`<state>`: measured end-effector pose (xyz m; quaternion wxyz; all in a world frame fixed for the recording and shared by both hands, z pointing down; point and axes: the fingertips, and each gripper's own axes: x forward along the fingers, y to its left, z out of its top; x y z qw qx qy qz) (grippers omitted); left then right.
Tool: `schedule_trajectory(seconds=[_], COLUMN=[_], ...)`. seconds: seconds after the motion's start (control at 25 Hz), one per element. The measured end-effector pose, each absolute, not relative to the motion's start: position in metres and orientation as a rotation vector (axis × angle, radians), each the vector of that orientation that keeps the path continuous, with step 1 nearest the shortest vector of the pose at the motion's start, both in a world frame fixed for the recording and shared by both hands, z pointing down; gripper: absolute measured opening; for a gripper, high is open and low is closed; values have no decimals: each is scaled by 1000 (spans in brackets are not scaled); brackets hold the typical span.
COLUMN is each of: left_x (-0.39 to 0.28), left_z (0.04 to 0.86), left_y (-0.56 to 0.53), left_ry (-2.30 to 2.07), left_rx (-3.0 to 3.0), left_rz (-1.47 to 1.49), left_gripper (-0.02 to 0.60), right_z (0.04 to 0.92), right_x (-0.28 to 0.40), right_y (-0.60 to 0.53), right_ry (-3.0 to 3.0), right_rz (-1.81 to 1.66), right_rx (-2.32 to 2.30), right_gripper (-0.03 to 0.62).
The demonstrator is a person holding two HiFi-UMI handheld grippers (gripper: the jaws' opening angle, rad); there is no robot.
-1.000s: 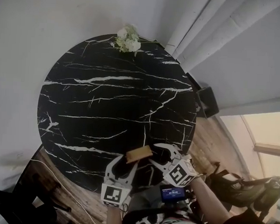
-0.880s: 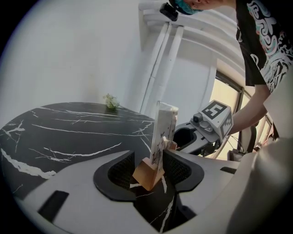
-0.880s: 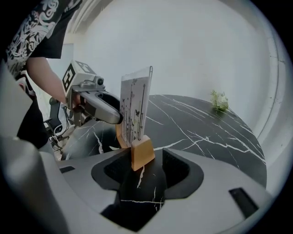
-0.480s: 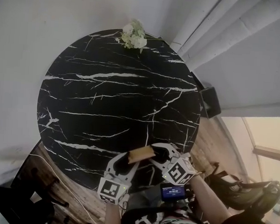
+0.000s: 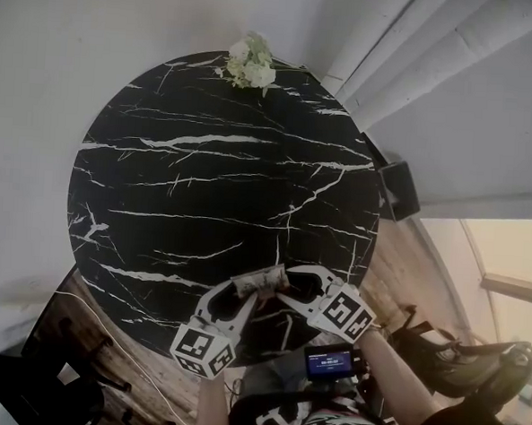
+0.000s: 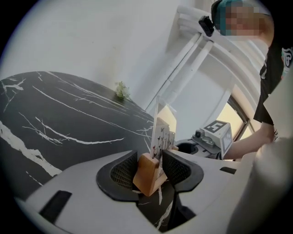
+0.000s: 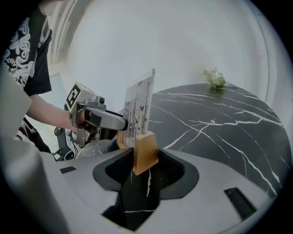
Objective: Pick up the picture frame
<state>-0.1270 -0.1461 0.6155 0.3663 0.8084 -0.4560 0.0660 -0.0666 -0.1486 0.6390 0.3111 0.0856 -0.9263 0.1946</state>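
Note:
The picture frame (image 5: 260, 279) is a clear printed panel (image 7: 138, 109) set in light wooden end blocks. It hangs just over the near edge of the round black marble table (image 5: 205, 176). My left gripper (image 5: 241, 293) is shut on one wooden block (image 6: 147, 174), and the panel (image 6: 162, 130) rises upright from it. On the opposite block (image 7: 145, 152) my right gripper (image 5: 286, 286) is shut. Each gripper view shows the other gripper beyond the panel: the right gripper (image 6: 215, 135) and the left gripper (image 7: 97, 119).
A small bunch of white flowers (image 5: 248, 62) stands at the table's far edge. A white wall curves round the left and back, with curtains (image 5: 420, 46) at the right. A black box (image 5: 398, 190) sits on the wooden floor, with dark bags (image 5: 473, 354) further right.
The frame has turned from showing its wooden face upward to showing the printed panel. The left gripper's marker cube has swung down and left. Both grippers keep their hold.

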Motion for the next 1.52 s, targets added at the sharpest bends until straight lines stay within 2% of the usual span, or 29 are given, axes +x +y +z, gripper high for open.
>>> schedule_trajectory(seconds=[0.88, 1.52], left_x=[-135, -138], left_z=[621, 621], left_y=[-156, -157], left_ry=[-1244, -1237], left_rx=[1938, 1913], left_rz=[69, 44], left_gripper=[172, 172], right_z=[635, 632], right_x=[-65, -66], right_y=[-161, -164], right_ry=[-2447, -2439], right_rz=[804, 845], right_rx=[361, 381], right_gripper=[152, 147])
